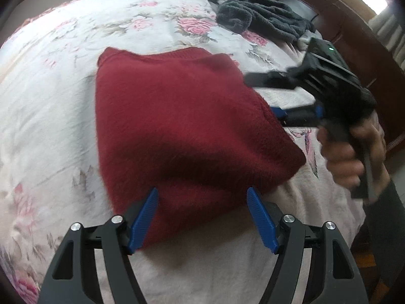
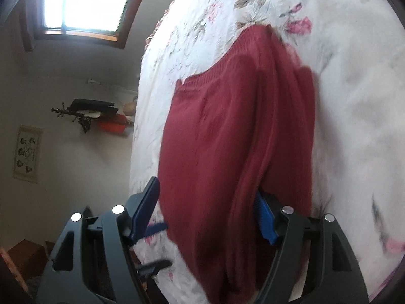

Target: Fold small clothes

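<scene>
sweater [image 1: 182,126] lay folded mid-bed, near edge between spread jaws | left gripper [image 1: 202,217] released | right gripper [image 2: 207,212] released, straddling the sweater's 3 o'clock edge | bedspread [image 1: 50,101] bare at 9 o'clock | grey towel [image 1: 260,15] at 1 o'clock

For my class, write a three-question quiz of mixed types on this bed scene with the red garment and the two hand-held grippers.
1. True or false: the left hand-held gripper is shut on the red sweater.
2. Multiple choice: what lies at the far end of the floral bedspread? A) a dark grey fleecy garment B) a yellow towel C) a pair of shoes
3. Fill in: the right hand-held gripper has its fingers spread, one to each side of the folded ____ sweater.

Key: 1 false, it is open. 2 A. 3 red.
</scene>
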{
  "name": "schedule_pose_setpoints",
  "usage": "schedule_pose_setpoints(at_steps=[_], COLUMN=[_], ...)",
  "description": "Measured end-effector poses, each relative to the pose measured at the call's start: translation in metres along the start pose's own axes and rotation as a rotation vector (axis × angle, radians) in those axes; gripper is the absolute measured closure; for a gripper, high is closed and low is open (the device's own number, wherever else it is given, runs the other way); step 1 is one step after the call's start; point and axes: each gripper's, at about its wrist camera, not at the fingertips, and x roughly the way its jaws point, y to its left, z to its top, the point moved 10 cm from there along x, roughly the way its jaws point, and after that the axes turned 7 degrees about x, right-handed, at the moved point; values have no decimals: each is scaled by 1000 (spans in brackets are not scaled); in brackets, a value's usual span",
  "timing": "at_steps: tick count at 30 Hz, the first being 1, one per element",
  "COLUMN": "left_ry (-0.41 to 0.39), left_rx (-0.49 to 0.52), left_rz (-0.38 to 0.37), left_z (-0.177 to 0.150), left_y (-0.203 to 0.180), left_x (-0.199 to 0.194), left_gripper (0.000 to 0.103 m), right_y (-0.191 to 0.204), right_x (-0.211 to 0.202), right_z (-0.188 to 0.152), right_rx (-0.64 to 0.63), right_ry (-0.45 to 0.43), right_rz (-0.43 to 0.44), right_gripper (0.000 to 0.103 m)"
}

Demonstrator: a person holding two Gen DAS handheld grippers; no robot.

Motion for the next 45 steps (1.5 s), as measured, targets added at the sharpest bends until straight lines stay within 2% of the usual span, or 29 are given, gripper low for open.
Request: schedule_pose_setpoints(at_steps=[2, 5, 6, 8, 9, 10, 12, 14, 17, 20, 23, 24, 25, 27, 29, 30, 31, 33, 35, 36, 37, 39, 40, 42, 44, 45], left_ry=[6, -5, -8, -9, -8, -7, -12, -19, -19, -31, -29, -25, -18, -19, -48, -68, -83, -100, -98, -95, -89, -55, -13, 43, 33, 7], left_rx=[-51, -93, -106, -114, -113, -109, -97, -85, -67, -59, -59, -58, -58, -47, -16, 0, 8, -2, -30, -47, -69, -98, -124, -166, -180, -192], left_rz=[-22, -16, -15, -13, -14, -15, -19, -22, -12, -10, -7, -6, -7, -13, -21, -32, -45, -97, -160, -202, -258, -320, -306, -330, -347, -387], left_z=[-8, -14, -16, -18, -18, -19, -18, -14, -9, -4, -4, -4, -3, 4, 12, 17, 24, 35, 41, 44, 47, 47, 43, 35, 36, 42], left_y=[5, 12, 14, 16, 16, 17, 15, 14, 13, 13, 15, 14, 14, 11, 7, 6, 7, 8, 9, 8, 7, 7, 14, 18, 18, 17], left_x=[-5, -14, -16, -19, -20, -22, -24, -26, -26, -29, -27, -25, -22, -21, -27, -30, -32, -32, -28, -26, -21, -5, 11, 28, 19, 8], left_gripper=[30, 30, 30, 30, 30, 30, 30, 30, 30, 30, 30, 30, 30, 30, 30, 30, 30, 30, 30, 30, 30, 30, 30, 30, 30, 30], right_y=[-1, -10, -14, -19, -18, -16, -11, -22, -45, -40, -17, -22, -33, -49, -41, -34, -31, -27, -27, -26, -24, -31, -43, -59, -50, -39], right_x=[1, 2, 3, -1, -3, -7, -25, -34, -26, -24, -33, -30, -24, -21, -39, -55, -63, -62, -44, -36, -27, -28, -24, -18, -26, -36], right_z=[14, 19, 23, 22, 21, 17, 10, 6, -3, 4, 12, 12, 12, 12, 17, 25, 31, 43, 52, 55, 59, 68, 71, 69, 64, 60], right_rx=[11, 30, 41, 25, -9, -50, -138, -108, -88, -82, -157, -157, -153, -116, -134, -138, -124, -89, -105, -110, -130, -155, -123, -103, -118, -130], right_ry=[-4, -6, -14, -40, -55, -78, -152, -186, -174, -188, -241, -236, -211, -184, -251, -317, -342, -314, -254, -233, -213, -255, -256, -245, -263, -298], right_rz=[-3, -9, -21, -73, -107, -139, -206, -207, -237, -222, -250, -273, -319, -335, -351, -344, -322, -267, -284, -295, -310, -365, -388, -415, -422, -409], right_gripper=[32, 34, 42, 83, 90, 91, 92, 92, 91, 91, 91, 91, 88, 78, 66, 56, 55, 55, 58, 82, 96, 96, 96, 94, 86, 82])
